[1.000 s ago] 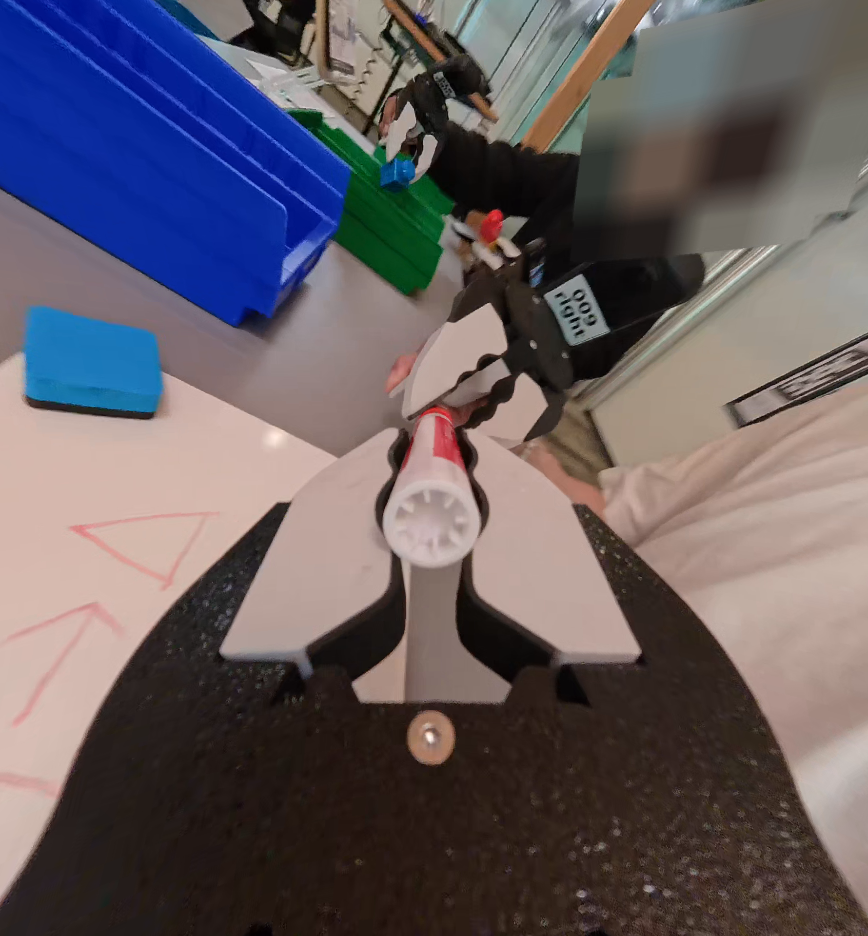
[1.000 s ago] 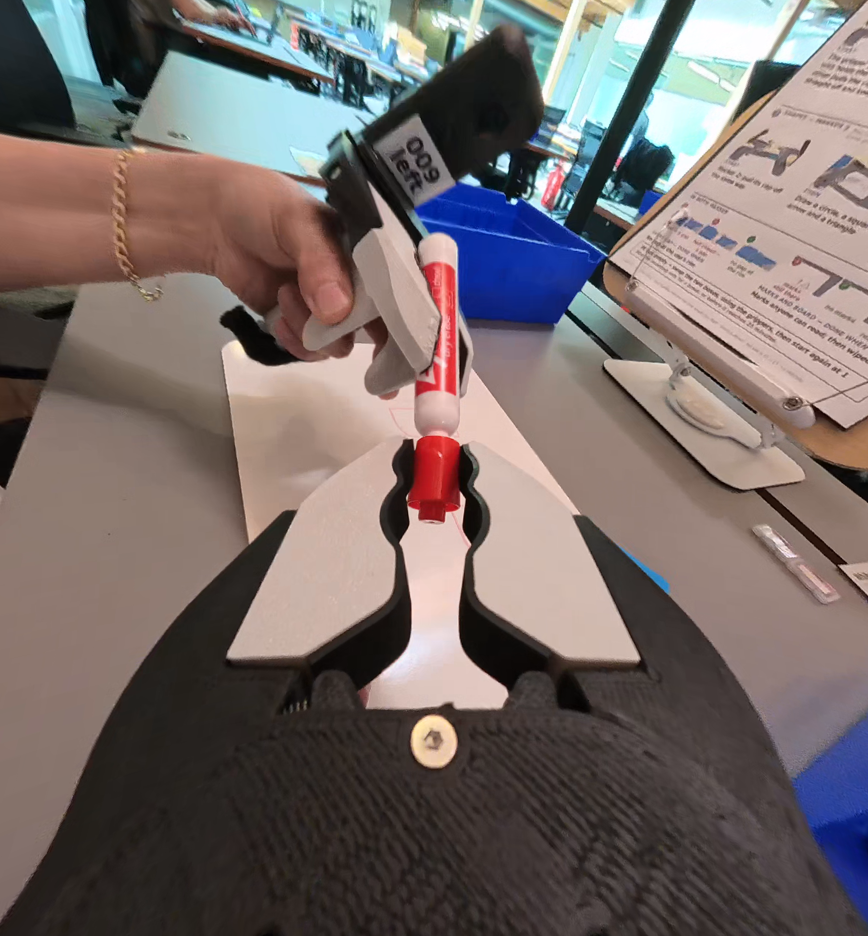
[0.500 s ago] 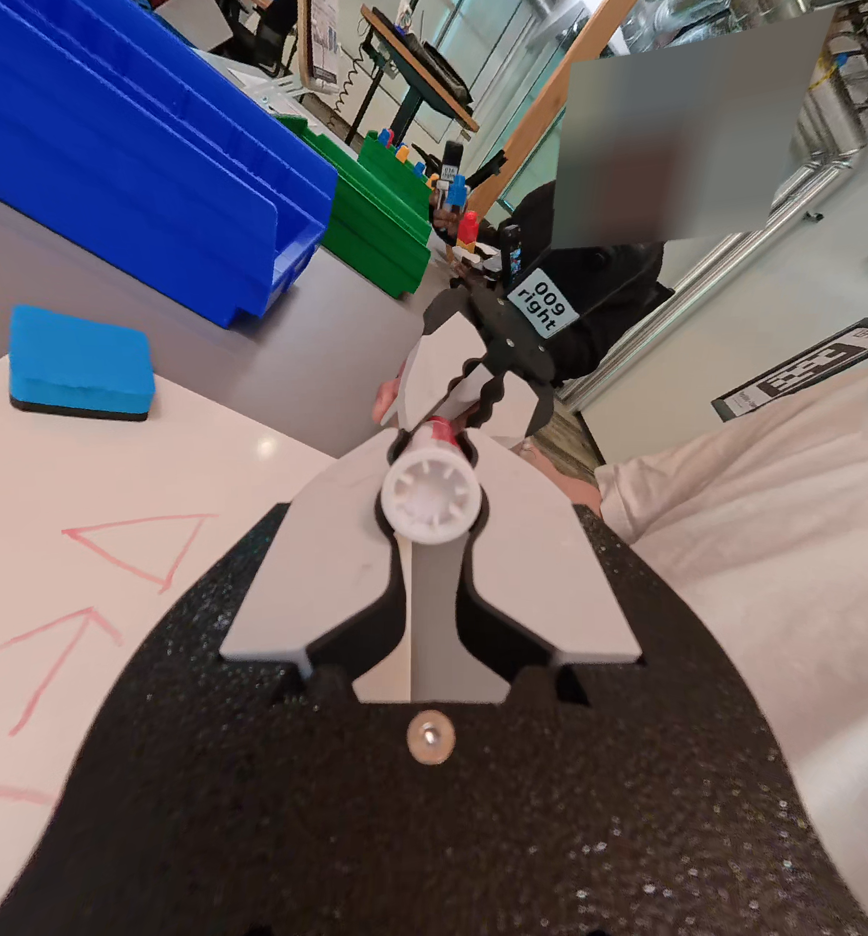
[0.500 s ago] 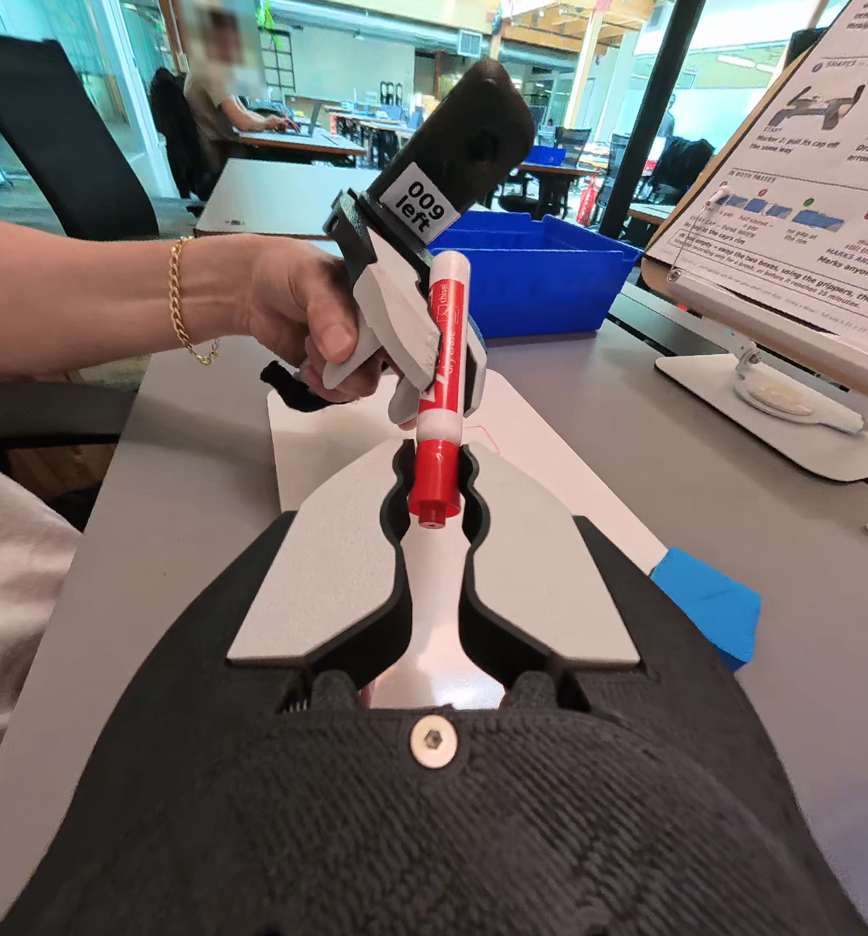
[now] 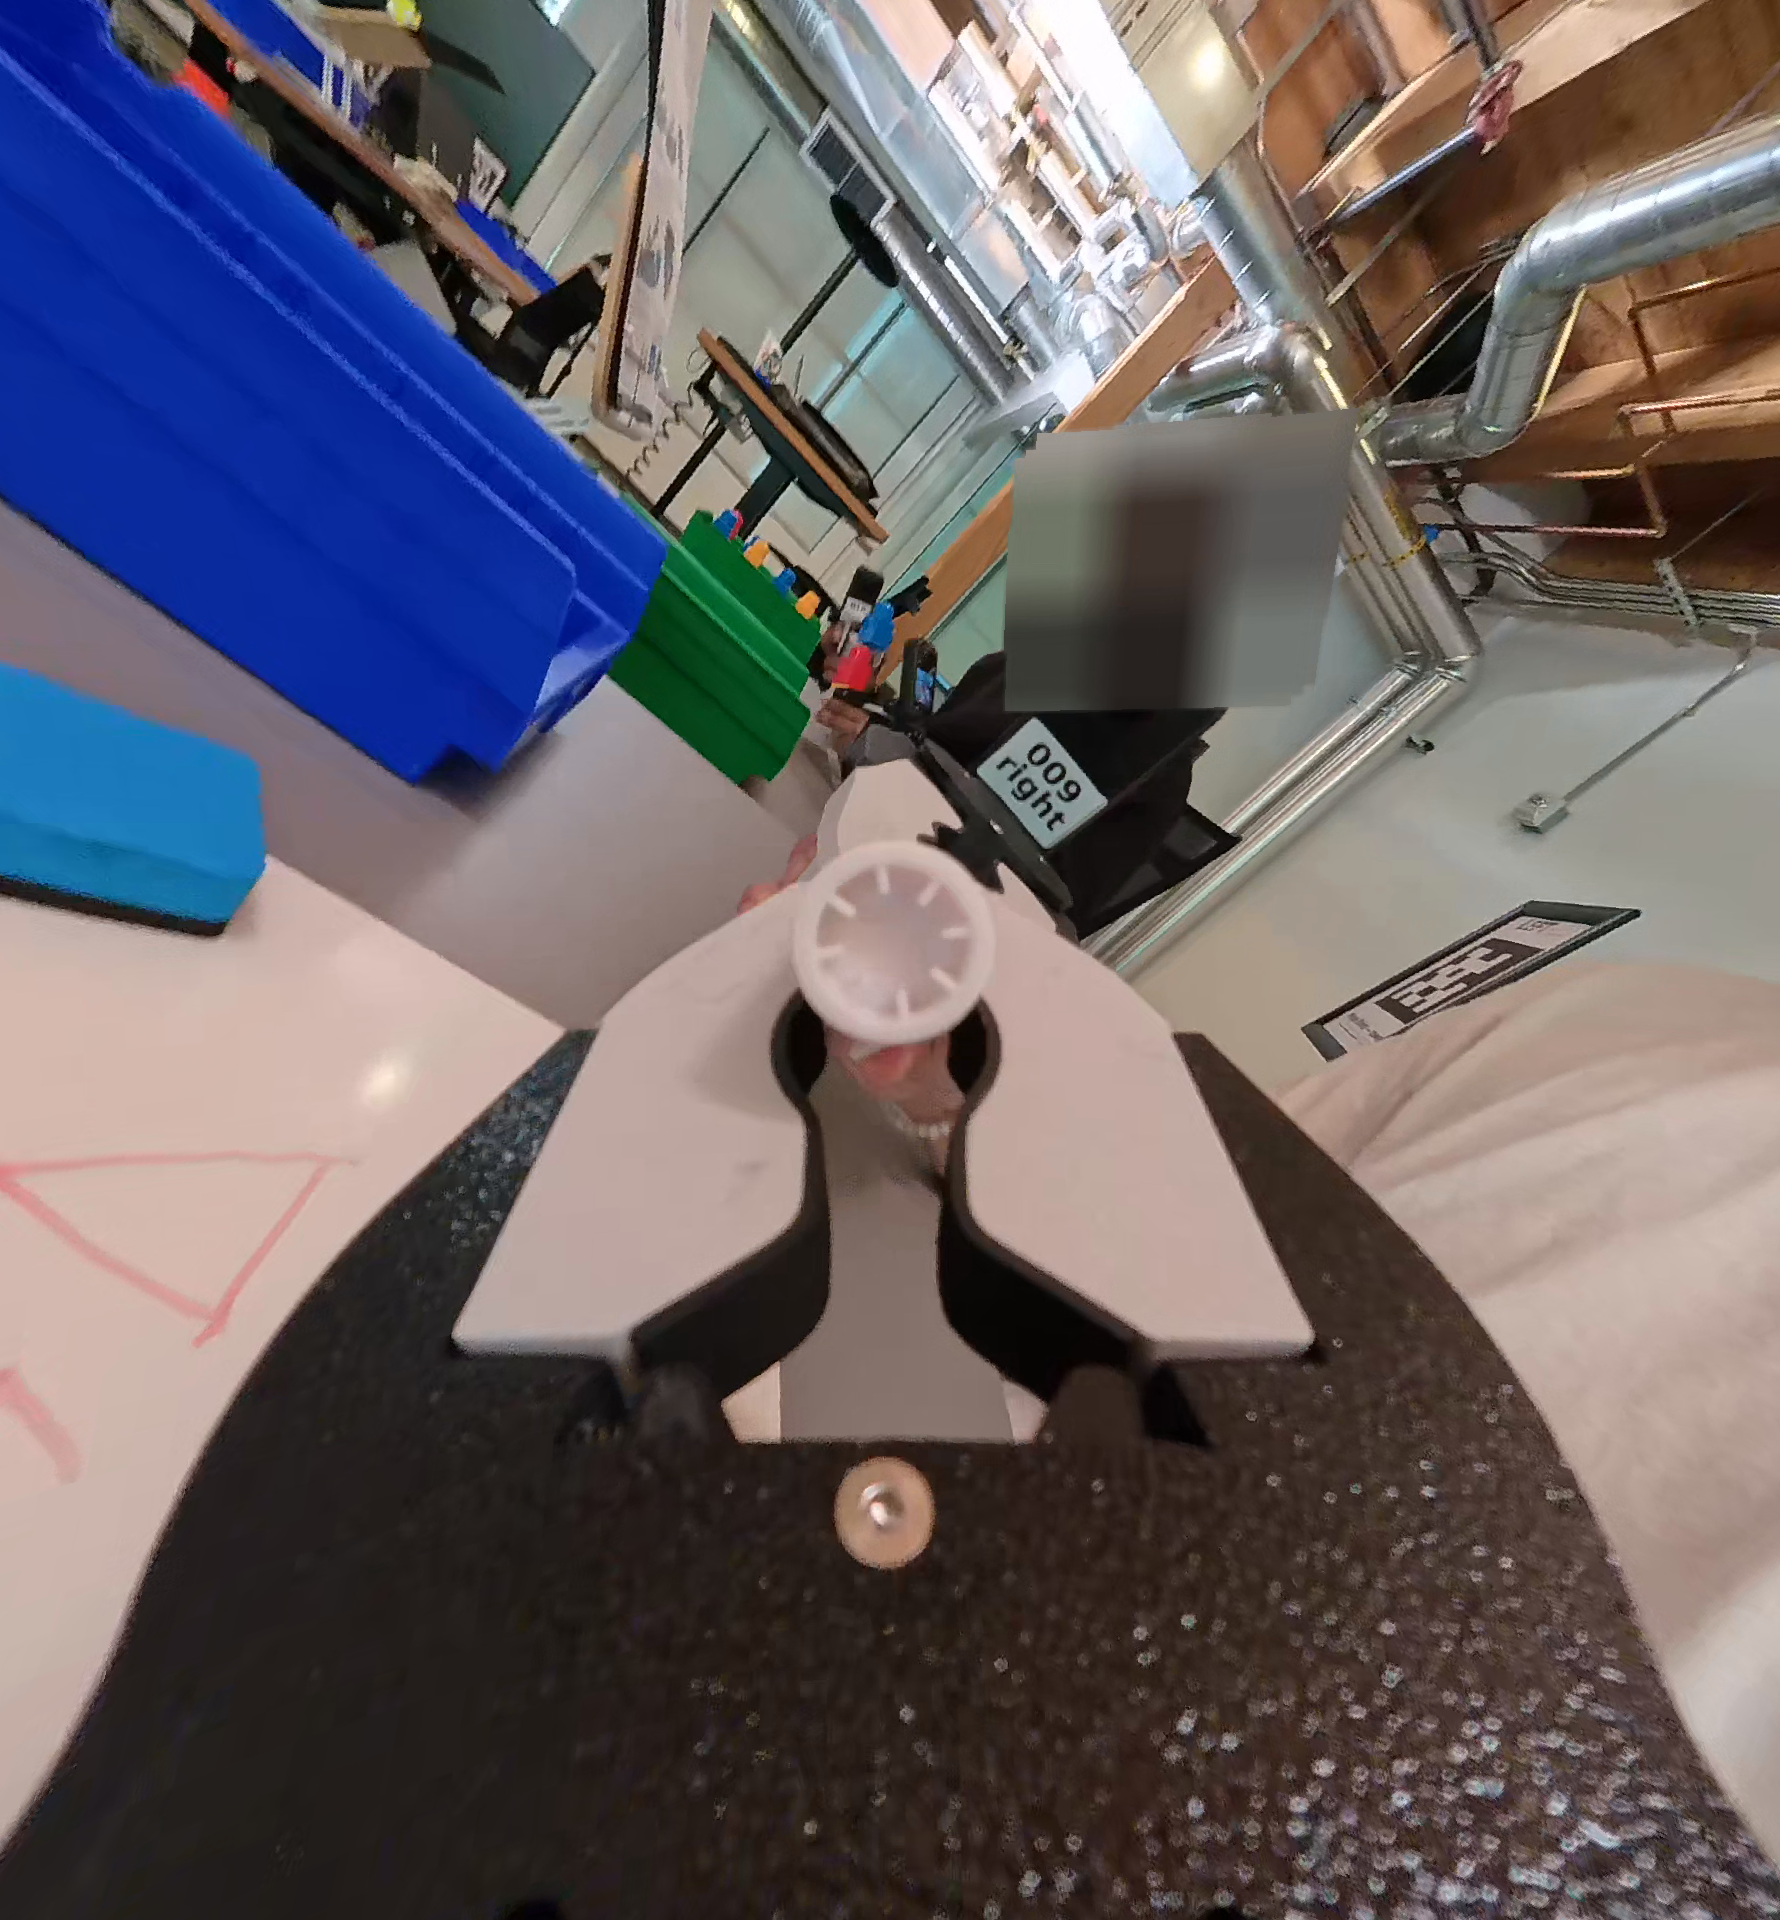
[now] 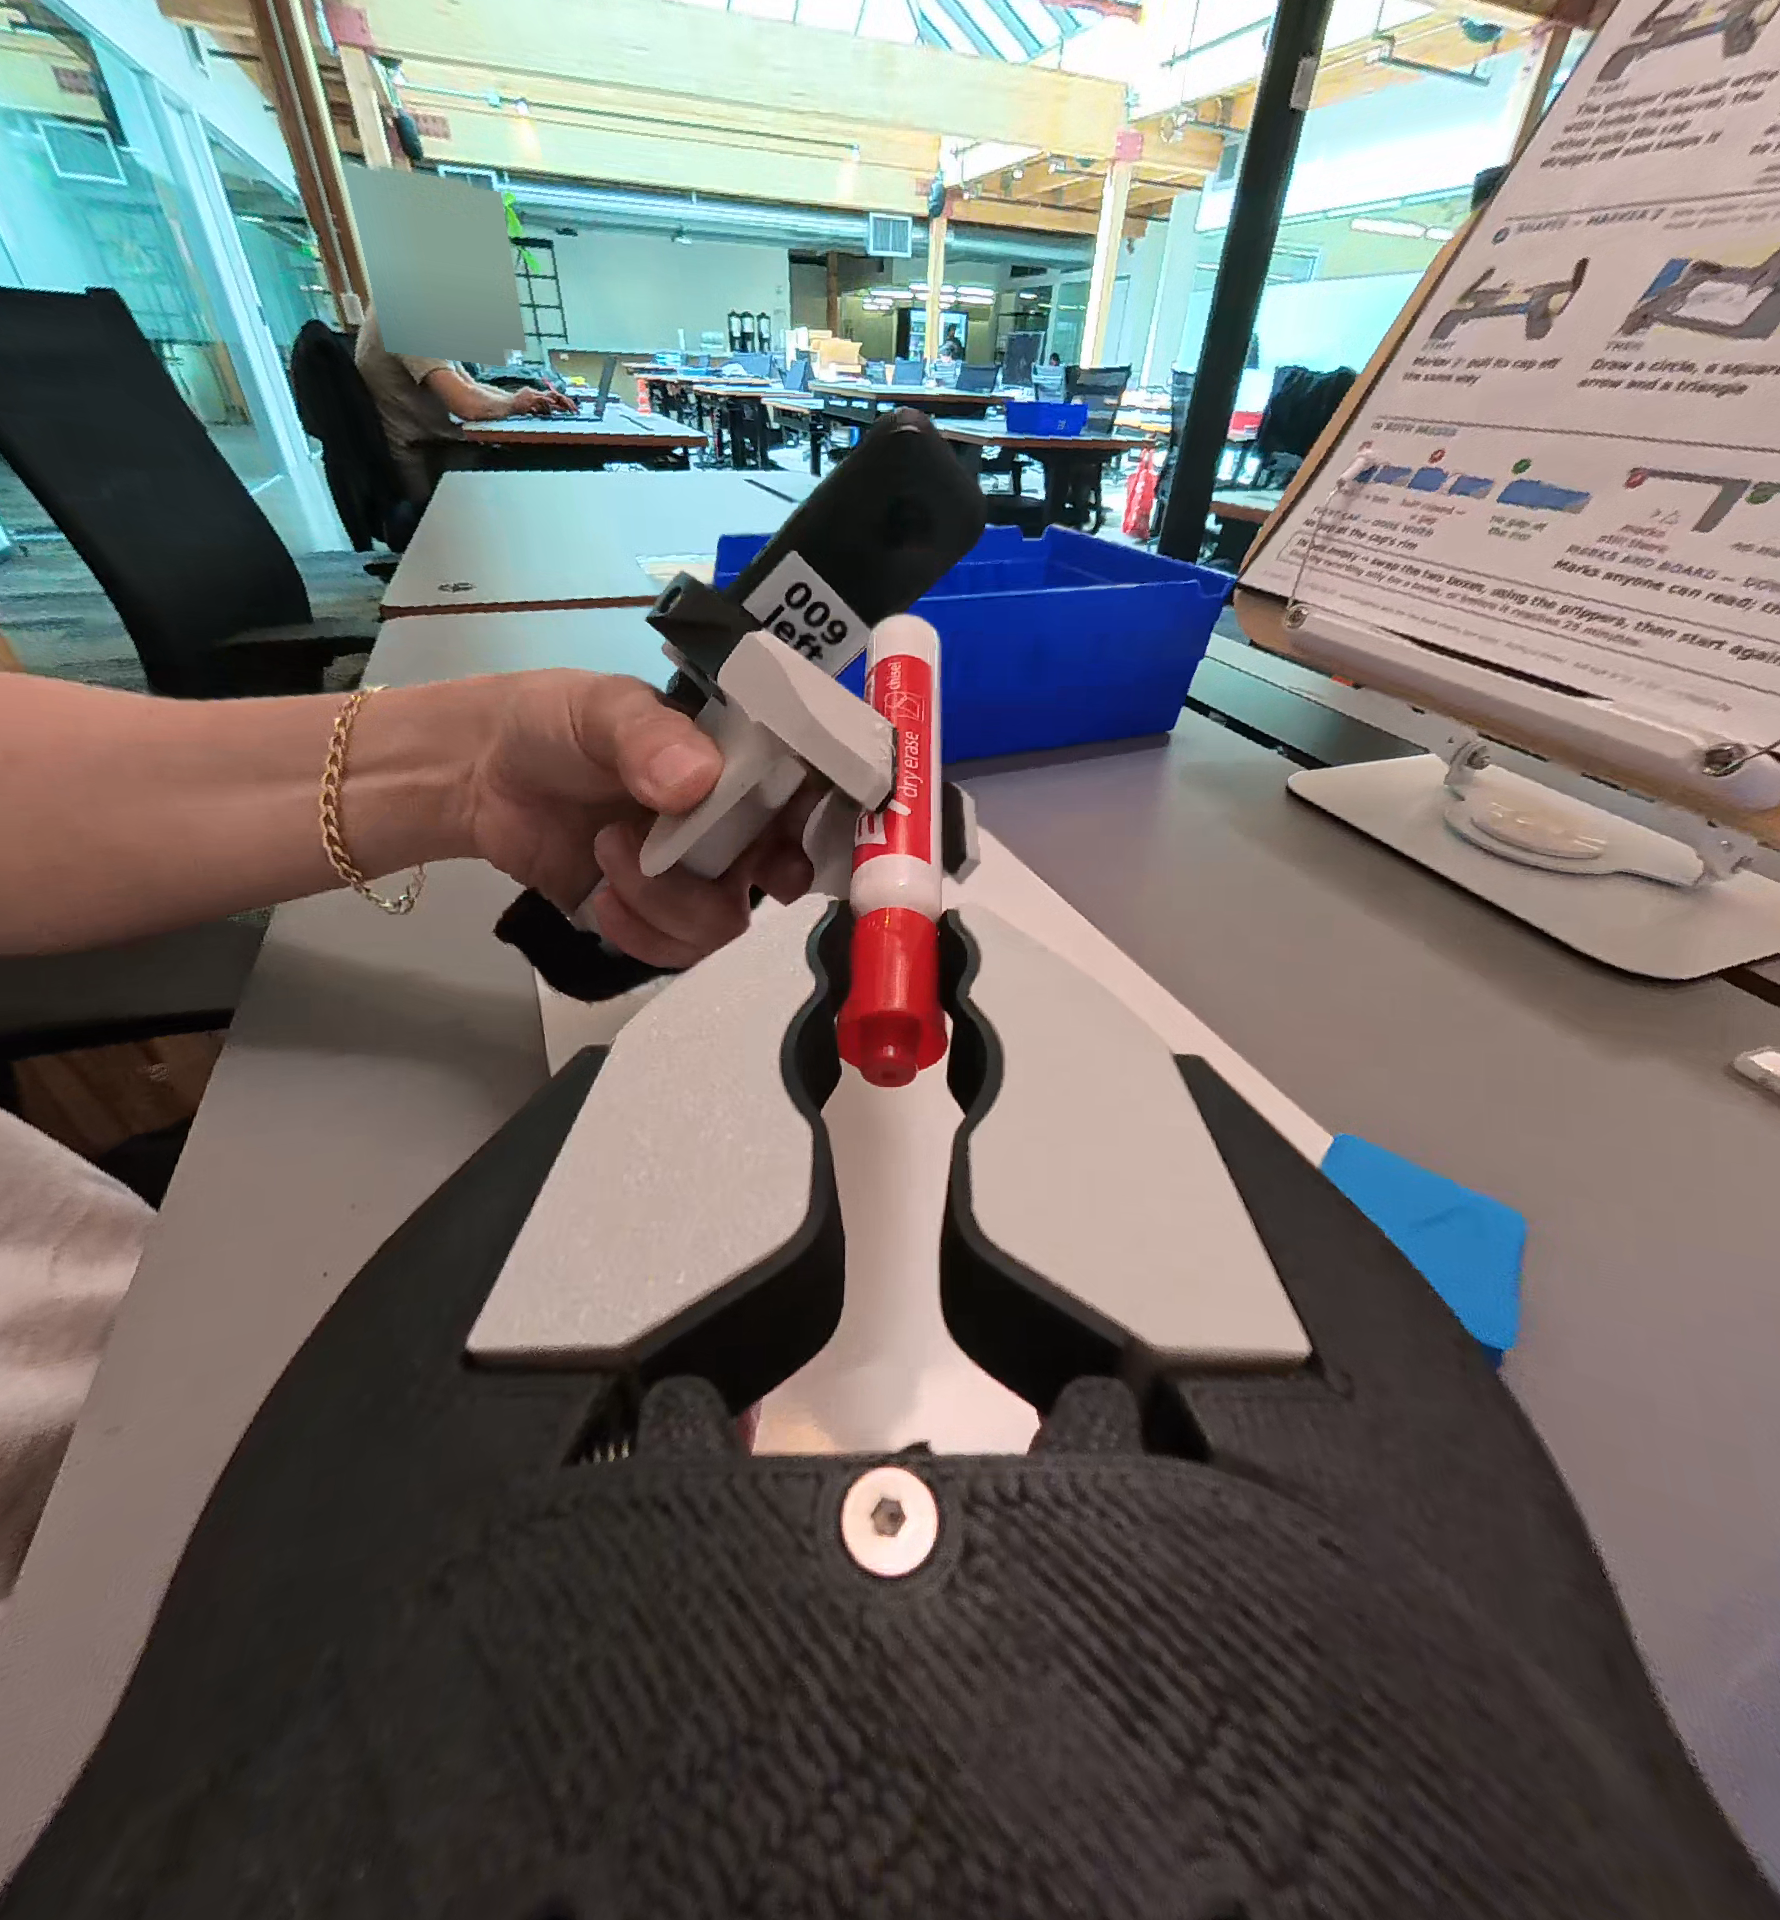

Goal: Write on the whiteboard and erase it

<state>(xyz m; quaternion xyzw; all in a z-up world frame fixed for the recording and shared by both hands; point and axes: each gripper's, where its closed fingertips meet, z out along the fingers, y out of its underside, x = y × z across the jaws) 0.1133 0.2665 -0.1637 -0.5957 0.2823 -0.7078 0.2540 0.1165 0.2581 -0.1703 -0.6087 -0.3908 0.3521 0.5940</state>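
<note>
A red-and-white dry-erase marker point(image 6: 901, 769) is held between both grippers above the whiteboard point(image 6: 1083, 977). My left gripper point(image 5: 891, 997) is shut on the marker's barrel, whose white rear end point(image 5: 894, 940) faces the camera. My right gripper point(image 6: 891, 977) is shut on the red cap point(image 6: 891, 1003), which sits on the marker's tip. The left gripper point(image 6: 901, 800) and the hand holding it show in the right wrist view. The whiteboard point(image 5: 190, 1091) bears a red triangle point(image 5: 153, 1236) and arrow. A blue eraser point(image 5: 86, 800) lies on its far corner.
Blue bins point(image 5: 242, 416) and green bins point(image 5: 720, 665) stand behind the board. In the right wrist view a blue bin point(image 6: 1062, 644) stands behind the marker, an instruction sheet on a stand point(image 6: 1592, 582) at right, and the eraser point(image 6: 1426, 1236) on the grey table point(image 6: 1281, 883).
Both grippers have tilted and risen together with the marker held between them. The barrel now points end-on at the left camera. Both grips have stayed shut.
</note>
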